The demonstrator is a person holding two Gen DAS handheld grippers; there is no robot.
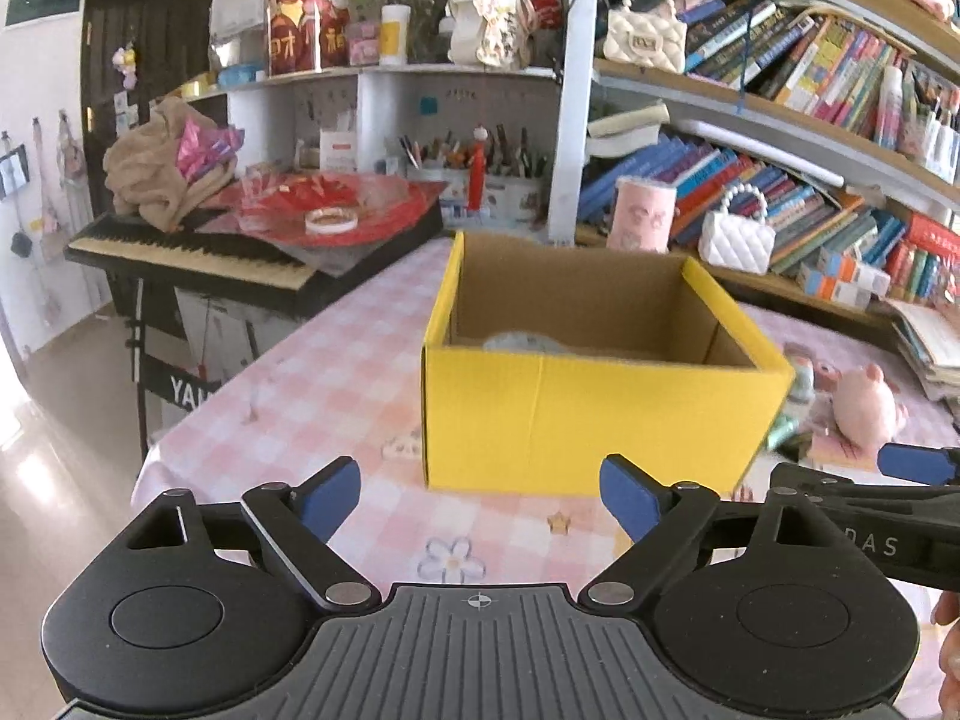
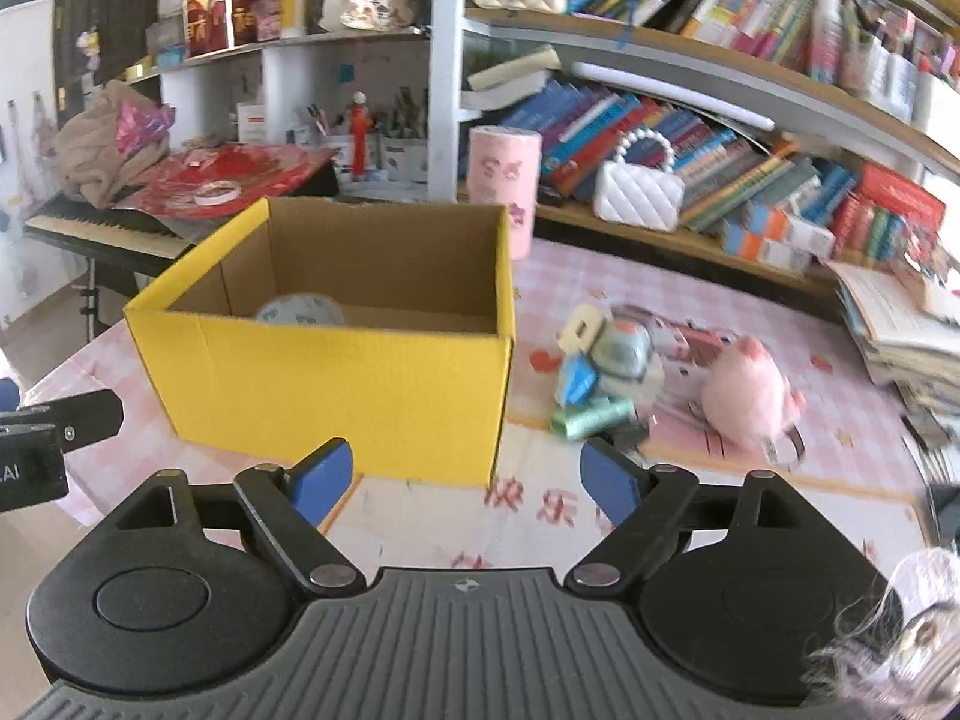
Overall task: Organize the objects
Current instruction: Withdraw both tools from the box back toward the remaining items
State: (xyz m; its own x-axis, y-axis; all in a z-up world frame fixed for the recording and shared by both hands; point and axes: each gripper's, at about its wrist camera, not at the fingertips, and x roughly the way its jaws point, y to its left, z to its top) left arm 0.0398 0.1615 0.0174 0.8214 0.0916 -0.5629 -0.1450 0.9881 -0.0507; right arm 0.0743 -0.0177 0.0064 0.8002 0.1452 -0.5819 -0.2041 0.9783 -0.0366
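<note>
One yellow box (image 2: 336,384), one pink plush (image 2: 747,390).

On the table (image 2: 750,480), toys (image 2: 618,372) lie right of the box (image 2: 336,384).

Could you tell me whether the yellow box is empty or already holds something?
Not empty: the yellow box stands open-topped, with one round grey-white item lying inside.
</note>
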